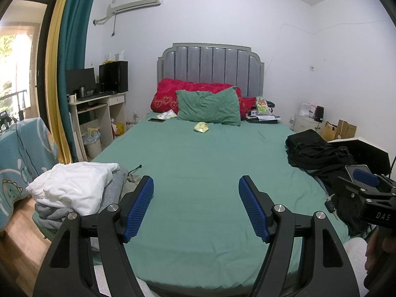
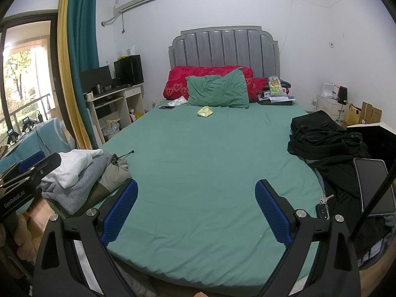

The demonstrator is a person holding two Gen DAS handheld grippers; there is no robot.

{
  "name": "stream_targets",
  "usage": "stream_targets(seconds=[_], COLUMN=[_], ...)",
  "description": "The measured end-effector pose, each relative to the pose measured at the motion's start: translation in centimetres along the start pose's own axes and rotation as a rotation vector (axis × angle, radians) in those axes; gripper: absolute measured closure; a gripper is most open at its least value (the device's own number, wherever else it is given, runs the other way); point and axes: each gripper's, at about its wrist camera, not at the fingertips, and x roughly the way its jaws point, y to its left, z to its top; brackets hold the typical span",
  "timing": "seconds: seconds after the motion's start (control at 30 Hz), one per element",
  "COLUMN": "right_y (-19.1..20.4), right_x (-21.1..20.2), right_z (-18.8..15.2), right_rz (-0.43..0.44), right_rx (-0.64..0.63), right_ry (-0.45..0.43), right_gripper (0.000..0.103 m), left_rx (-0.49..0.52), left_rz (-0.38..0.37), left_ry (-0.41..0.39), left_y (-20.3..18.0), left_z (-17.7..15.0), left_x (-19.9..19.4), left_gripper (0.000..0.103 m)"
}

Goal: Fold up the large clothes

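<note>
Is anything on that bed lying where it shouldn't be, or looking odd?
A few strays: a crumpled yellow packet sits alone mid-sheet before the green pillow, a phone lies near the bed's left edge, and keys rest beside the black clothes on the right. Nothing looks spilled or damaged.

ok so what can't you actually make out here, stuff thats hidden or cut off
- Clothes pile, left wrist view: the white top covers the grey and olive garments, so their count and type are unclear.
- Black heap, right wrist view: folds merge into one dark mass, and the frame edge cuts it off.
- Tablet, right wrist view: a dark cable crosses it.
- Label on the air conditioner, left wrist view: too small to read.
- Items beside the pillow: too small to identify.
</note>
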Motion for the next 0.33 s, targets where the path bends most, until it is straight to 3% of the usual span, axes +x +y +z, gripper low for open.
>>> stream_targets(seconds=[0.33], right_y=[0.1], right_x=[0.0], right_z=[0.09], right_rz=[0.0], right_rx=[0.0], right_ry=[0.001], right_gripper=[0.008], left_rx=[0.001], left_rz=[-0.002], left_ry=[-0.001], left_y=[-0.03], left_z=[-0.01], left_x=[0.03], left_gripper=[0.029])
